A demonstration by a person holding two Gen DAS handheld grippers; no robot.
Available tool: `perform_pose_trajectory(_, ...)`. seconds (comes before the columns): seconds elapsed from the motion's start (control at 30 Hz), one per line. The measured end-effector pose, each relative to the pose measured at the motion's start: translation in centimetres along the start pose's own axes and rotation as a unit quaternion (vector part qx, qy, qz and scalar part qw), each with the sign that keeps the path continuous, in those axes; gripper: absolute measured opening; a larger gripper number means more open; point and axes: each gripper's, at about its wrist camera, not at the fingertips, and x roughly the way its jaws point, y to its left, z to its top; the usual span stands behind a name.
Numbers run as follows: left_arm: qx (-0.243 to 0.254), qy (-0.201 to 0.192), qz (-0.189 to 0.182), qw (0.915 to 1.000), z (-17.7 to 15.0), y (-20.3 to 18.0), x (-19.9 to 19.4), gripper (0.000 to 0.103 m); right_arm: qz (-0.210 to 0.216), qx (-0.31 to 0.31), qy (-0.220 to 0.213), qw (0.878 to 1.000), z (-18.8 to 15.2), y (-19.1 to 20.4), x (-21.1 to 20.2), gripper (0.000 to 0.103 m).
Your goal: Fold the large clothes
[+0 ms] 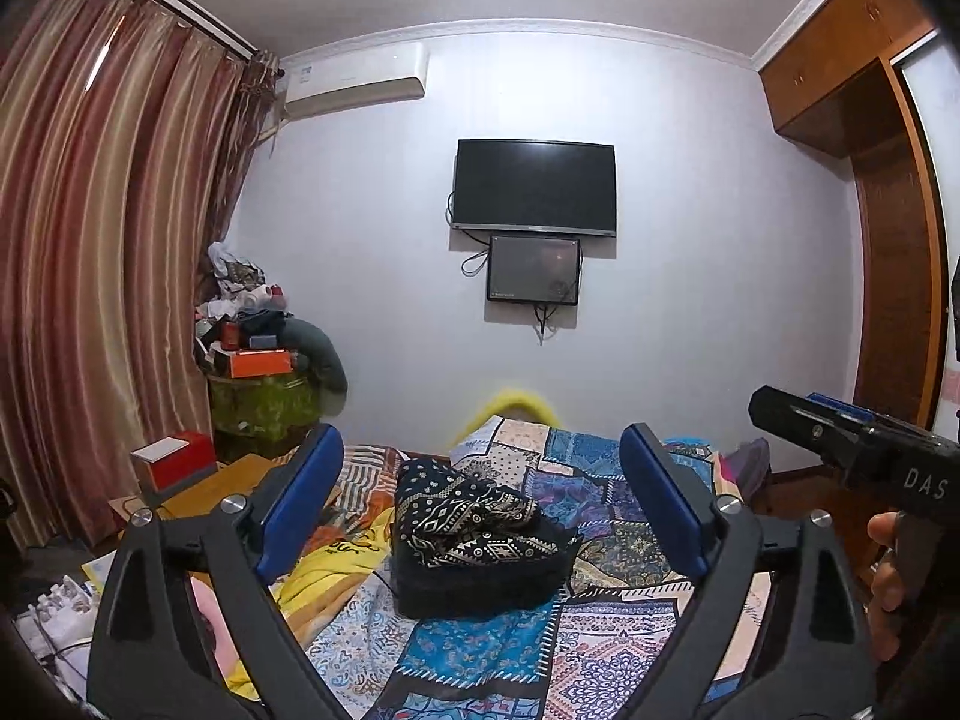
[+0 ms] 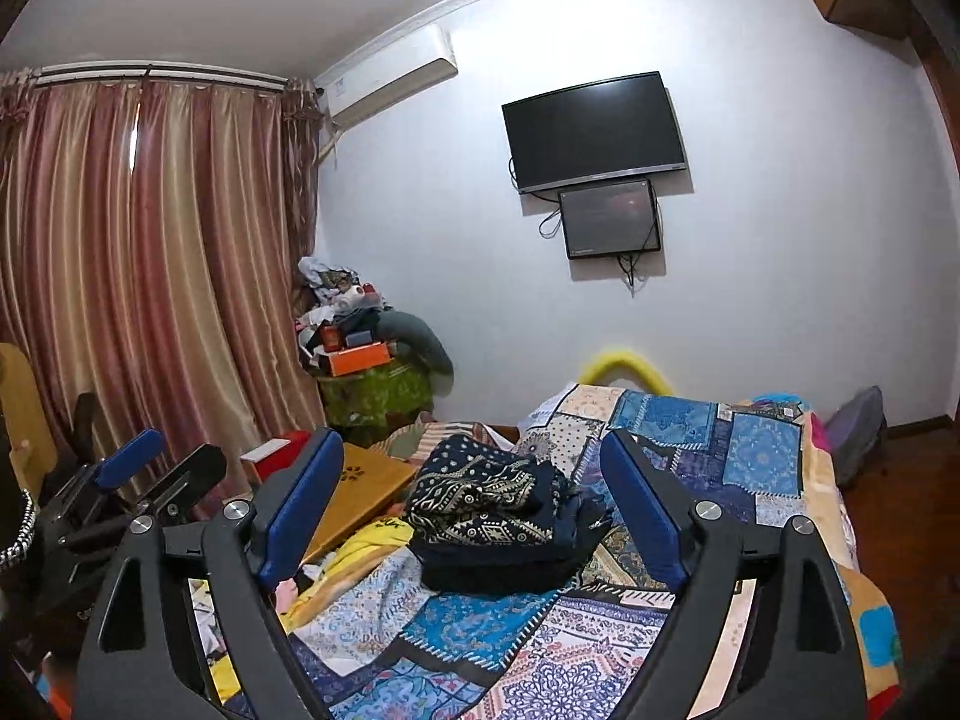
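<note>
Folded dark clothes (image 1: 474, 534), navy with a cream geometric print, sit in a squat stack on a patchwork bedspread (image 1: 600, 480) of blue, purple and white panels, near the middle of the bed. The top layer is rumpled, its patterned edge draped over plainer dark layers beneath.

Seen from the left wrist, the left gripper (image 1: 480, 498) hangs level above the near end of the bed with its blue-padded fingers spread wide on either side of the stack, touching nothing. The right gripper (image 2: 474, 498) is likewise held with its jaws wide apart, the stack showing in the gap between its pads but clear of them. In the left view, a hand (image 1: 888, 576) holding the right tool shows at the right edge.

Yellow fabric (image 1: 324, 576) lies crumpled just left of the stack, and a wooden table (image 2: 354, 492) stands beside the bed. On the far wall hang a dark television (image 1: 534, 189) and a smaller screen (image 1: 534, 270) below it, with an air conditioner (image 1: 354, 78) near the striped curtains (image 1: 108, 240). A cluttered pile with an orange box (image 1: 258, 363) fills the corner.
</note>
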Motion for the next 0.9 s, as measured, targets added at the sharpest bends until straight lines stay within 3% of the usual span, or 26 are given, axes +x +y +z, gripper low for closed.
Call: perform_pose_trajectory(0.9, -0.008, 0.01, -0.015, 0.9998, -0.6, 0.2, 1.6, 0.096, -0.021, -0.031, 0.001, 0.999, -0.5, 0.6, -0.8, 0.086)
